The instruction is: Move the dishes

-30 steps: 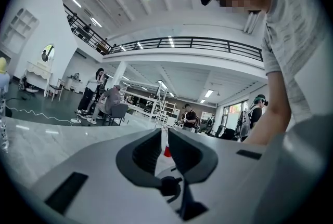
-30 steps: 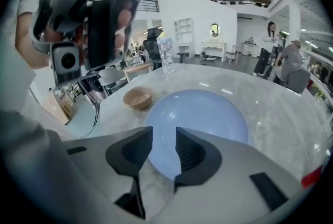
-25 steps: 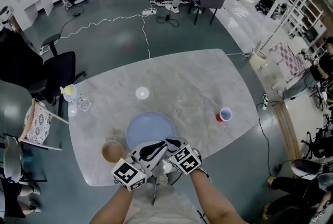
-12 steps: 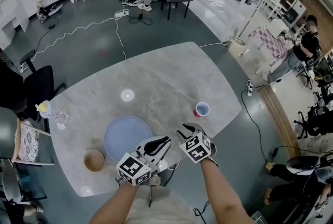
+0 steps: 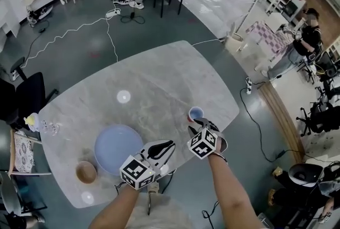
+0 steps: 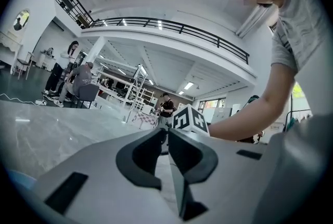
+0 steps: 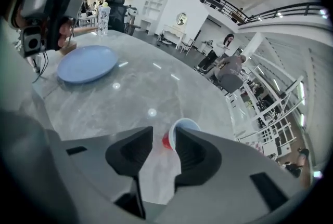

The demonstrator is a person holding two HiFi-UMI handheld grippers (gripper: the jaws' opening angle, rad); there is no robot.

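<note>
A large blue plate (image 5: 118,149) lies near the front of the grey marble table (image 5: 159,79), with a small brown bowl (image 5: 86,172) at its left. A red cup (image 5: 195,114) with a white rim stands near the right front edge. My right gripper (image 5: 199,126) is just short of the cup, jaws open a little. In the right gripper view the cup (image 7: 182,125) shows beyond the gap of the right gripper (image 7: 164,134), not touched. My left gripper (image 5: 168,145) hovers at the plate's right front rim. Seen in its own view, the left gripper (image 6: 166,132) has its tips together and nothing between them.
A clear bottle with a yellow cap (image 5: 34,121) stands at the table's left edge. A small white disc (image 5: 123,96) lies mid-table. A chair (image 5: 29,96) stands off the left side, and cables (image 5: 74,31) run over the floor. People sit and stand at the far end of the room.
My right gripper has swung right from beside the left one, up to the red cup. The left gripper stays by the plate. The head view has shifted right.
</note>
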